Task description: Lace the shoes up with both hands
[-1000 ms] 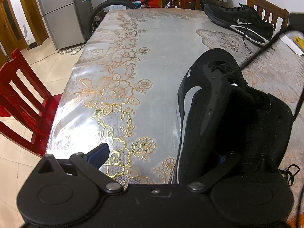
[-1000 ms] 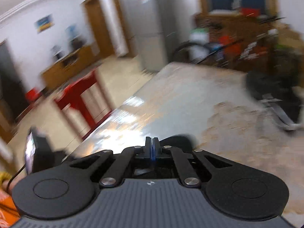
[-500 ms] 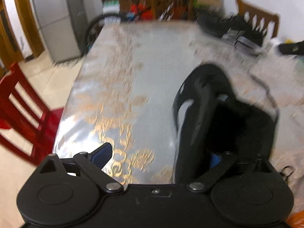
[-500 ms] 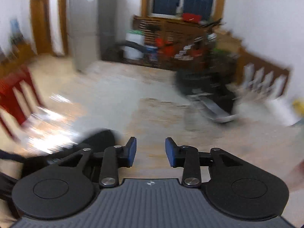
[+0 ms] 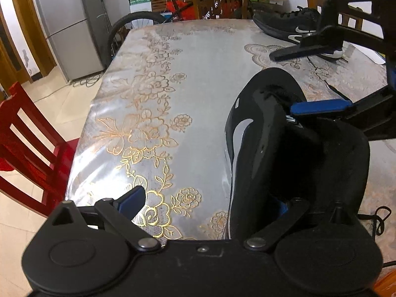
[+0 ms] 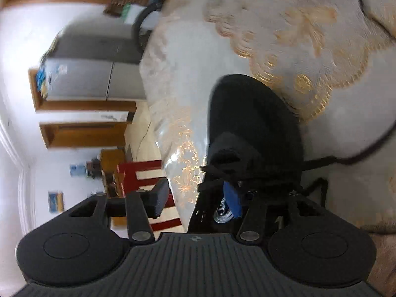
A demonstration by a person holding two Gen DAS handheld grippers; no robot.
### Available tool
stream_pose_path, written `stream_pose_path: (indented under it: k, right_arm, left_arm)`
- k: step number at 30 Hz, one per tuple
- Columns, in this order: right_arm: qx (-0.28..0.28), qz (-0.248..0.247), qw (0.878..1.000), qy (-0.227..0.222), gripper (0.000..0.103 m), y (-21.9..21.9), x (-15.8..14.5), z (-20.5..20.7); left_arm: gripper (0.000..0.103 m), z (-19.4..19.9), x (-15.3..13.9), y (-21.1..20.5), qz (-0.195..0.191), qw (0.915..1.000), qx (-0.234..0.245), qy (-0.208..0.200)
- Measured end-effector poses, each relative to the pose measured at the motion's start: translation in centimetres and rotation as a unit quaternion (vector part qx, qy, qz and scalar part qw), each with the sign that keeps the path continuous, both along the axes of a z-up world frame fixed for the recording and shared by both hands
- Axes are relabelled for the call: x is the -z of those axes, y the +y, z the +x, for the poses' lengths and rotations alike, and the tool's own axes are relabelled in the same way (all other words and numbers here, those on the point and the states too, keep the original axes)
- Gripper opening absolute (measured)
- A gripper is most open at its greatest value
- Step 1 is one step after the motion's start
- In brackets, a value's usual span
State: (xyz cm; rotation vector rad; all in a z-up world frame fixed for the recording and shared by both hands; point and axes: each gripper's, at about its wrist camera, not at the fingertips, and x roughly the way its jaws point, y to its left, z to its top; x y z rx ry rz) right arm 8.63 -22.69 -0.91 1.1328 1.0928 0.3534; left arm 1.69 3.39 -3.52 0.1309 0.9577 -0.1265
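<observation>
We brace the near shoe (image 5: pixel 284 148) with the wide-spread left gripper (image 5: pixel 210 203); the right gripper (image 6: pixel 198 198), likewise spread, straddles its laces (image 6: pixel 314 163)

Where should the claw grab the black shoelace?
Probably the free stretch of the thin black shoelace, just past the side of the black sneaker. There it runs alone over the flowery plastic tablecloth, clear of the tangled crossings. Bring the open right claw in from above, with one finger on each side of the lace.
</observation>
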Motion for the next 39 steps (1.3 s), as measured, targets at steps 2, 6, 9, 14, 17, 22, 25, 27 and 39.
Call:
stream_pose_path:
  k: [2, 6, 9, 14, 17, 22, 25, 27, 39]
  right_arm:
    - [0.01, 0.01, 1.0, 0.007, 0.055, -0.4, 0.3, -0.2]
    - [0.028, 0.028, 0.999, 0.019, 0.06, -1.3, 0.7, -0.7]
    - [0.016, 0.023, 0.999, 0.017, 0.062, -0.7, 0.2, -1.6]
    - [0.01, 0.006, 1.0, 0.007, 0.065, 0.9, 0.2, -1.1]
    - [0.009, 0.004, 1.0, -0.02, 0.066, 1.3, 0.5, -1.1]
    - [-0.042, 0.075, 0.983, -0.165, 0.055, 1.5, -1.5, -2.5]
    - [-0.082, 0.068, 0.965, -0.239, 0.057, 1.4, -3.8, -3.3]
    - [-0.079, 0.027, 0.971, -0.224, 0.059, 0.8, -4.1, -3.0]
    - [-0.009, -0.024, 0.997, -0.07, 0.06, 1.3, 1.0, -1.9]
  left_arm:
    - [0.099, 0.1, 0.1, 0.2, -0.004, 1.0, 0.0, 0.002]
    - [0.1, 0.2, 0.1, 0.3, -0.007, 1.0, 0.0, 0.005]
    - [0.1, 0.3, 0.1, 0.3, -0.008, 1.0, 0.0, 0.006]
    - [0.101, 0.4, 0.2, 0.3, -0.01, 0.9999, -0.001, 0.007]
    - [0.101, 0.3, 0.2, 0.4, -0.012, 0.9999, -0.002, 0.007]
    - [0.102, 0.3, 0.3, 0.4, -0.015, 0.9999, -0.004, 0.007]
    - [0.102, 0.2, 0.3, 0.5, -0.017, 0.9998, -0.004, 0.007]
    - [0.102, 0.2, 0.3, 0.5, -0.018, 0.9998, -0.005, 0.007]
    - [0.103, 0.2, 0.4, 0.6, -0.022, 0.9997, -0.005, 0.005]
